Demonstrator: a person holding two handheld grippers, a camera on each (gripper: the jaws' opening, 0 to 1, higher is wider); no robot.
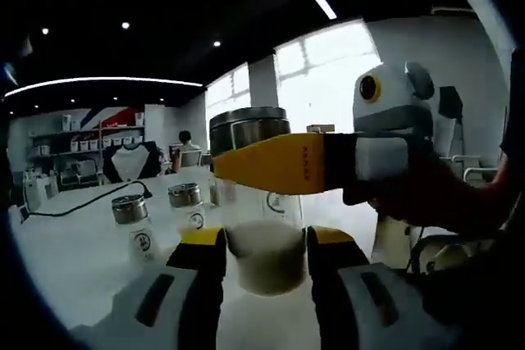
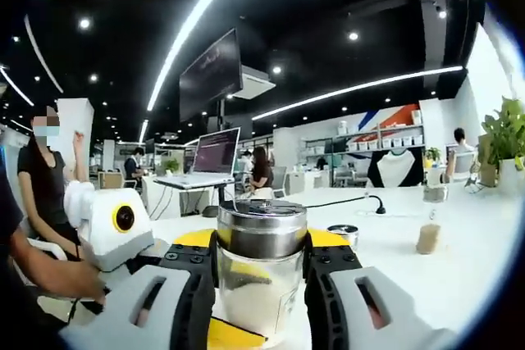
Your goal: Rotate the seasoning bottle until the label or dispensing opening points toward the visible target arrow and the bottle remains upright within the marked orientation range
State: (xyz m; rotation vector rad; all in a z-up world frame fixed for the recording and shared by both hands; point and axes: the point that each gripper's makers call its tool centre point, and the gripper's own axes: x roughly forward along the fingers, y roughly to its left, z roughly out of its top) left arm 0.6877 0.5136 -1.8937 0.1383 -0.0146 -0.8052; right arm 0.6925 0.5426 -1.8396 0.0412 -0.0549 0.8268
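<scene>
- The room is a large open office with strip lights and spot lamps on a dark ceiling, shelves along the far wall, bright windows, and a few people seated or standing at the desks behind.
- A white worktop (image 1: 74, 260) carries everything; a black cable (image 1: 90, 202) trails across its far left part.
- The seasoning bottle (image 2: 258, 272), clear glass with a metal cap and pale powder in its lower half, stands upright on the worktop, near and central between both tools.
- The left gripper (image 1: 267, 264) has its fingers closed in against the bottle's lower body, one on each side, so it appears to steady the base.
- The right gripper (image 2: 261, 272) comes in from the right; its yellow fingers (image 1: 275, 161) sit across the bottle just under the cap, apparently closed onto the glass.
- Two smaller spare jars (image 1: 131, 211) with metal lids stand further back to the left, well apart from the work.
- No target arrow can be made out on the worktop from here.
- Risk, as I judge it: with both tools clamping, a twist from one could fight the other, and the bottle could slip or tip.
- A high grip near the cap could lever the bottle over if the lower hold loosens.
</scene>
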